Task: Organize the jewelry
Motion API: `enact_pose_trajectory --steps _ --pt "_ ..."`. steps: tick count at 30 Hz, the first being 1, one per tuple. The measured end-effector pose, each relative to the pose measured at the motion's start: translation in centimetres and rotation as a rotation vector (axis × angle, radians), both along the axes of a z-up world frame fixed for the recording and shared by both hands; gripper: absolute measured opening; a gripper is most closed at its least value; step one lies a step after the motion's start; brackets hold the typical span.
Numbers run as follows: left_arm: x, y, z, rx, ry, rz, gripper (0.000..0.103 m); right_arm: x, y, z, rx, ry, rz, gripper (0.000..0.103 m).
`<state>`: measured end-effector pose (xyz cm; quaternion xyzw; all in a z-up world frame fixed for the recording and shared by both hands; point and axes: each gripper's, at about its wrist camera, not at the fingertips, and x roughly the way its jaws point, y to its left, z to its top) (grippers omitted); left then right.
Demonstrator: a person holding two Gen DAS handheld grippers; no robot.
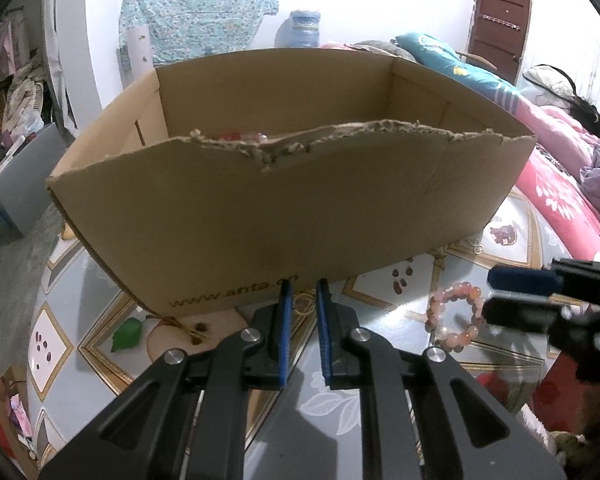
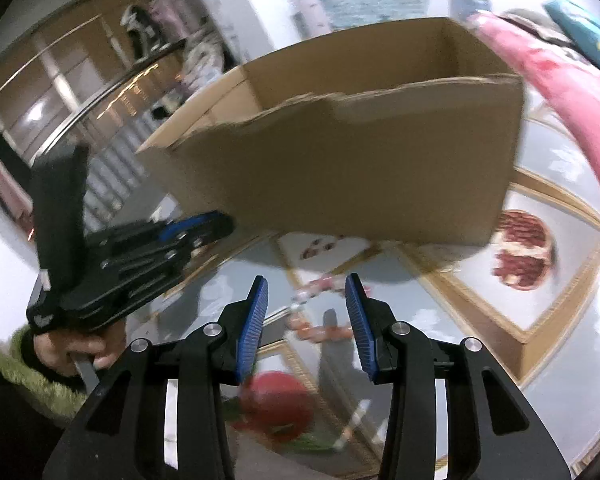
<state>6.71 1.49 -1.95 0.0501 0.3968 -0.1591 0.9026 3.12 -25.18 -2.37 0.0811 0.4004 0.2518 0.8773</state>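
An open cardboard box (image 1: 284, 208) stands on the patterned table; pink beads (image 1: 244, 136) show over its torn front rim. A pink bead bracelet (image 1: 456, 316) lies on the table right of the box front. My left gripper (image 1: 303, 292) hovers near the box's front wall, its blue pads a narrow gap apart and empty, a small gold ring (image 1: 303, 304) on the table beyond them. My right gripper (image 1: 488, 296) reaches in from the right, next to the bracelet. In the blurred right wrist view it (image 2: 306, 284) is open above the bracelet (image 2: 320, 320), with the box (image 2: 360, 168) behind.
The table (image 1: 340, 412) has a glossy fruit-patterned cover. A bed with pink bedding (image 1: 560, 184) lies to the right. A grey box (image 1: 24, 184) and cluttered shelves stand at the left. The left gripper and the hand holding it show in the right wrist view (image 2: 132, 256).
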Motion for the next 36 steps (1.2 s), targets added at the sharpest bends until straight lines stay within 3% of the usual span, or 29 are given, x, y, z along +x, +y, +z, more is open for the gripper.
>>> enact_pose_trajectory --steps 9,19,29,32,36 --pt "0.0 0.0 -0.1 0.001 0.003 0.002 0.011 2.8 -0.6 -0.3 -0.081 -0.005 -0.077 0.033" --pt "0.2 0.1 -0.2 -0.001 0.009 0.002 0.011 3.7 1.9 -1.3 -0.246 -0.056 0.034 0.019" --pt "0.5 0.1 -0.4 -0.005 0.015 -0.003 0.011 2.5 3.9 -0.8 -0.335 -0.084 0.065 0.019" --pt "0.5 0.2 -0.4 -0.006 0.015 -0.001 0.011 2.1 4.1 -0.6 -0.345 -0.087 0.056 0.011" --pt "0.5 0.2 -0.4 -0.006 0.013 -0.004 0.011 2.6 5.1 -0.2 -0.331 -0.08 0.043 0.01"
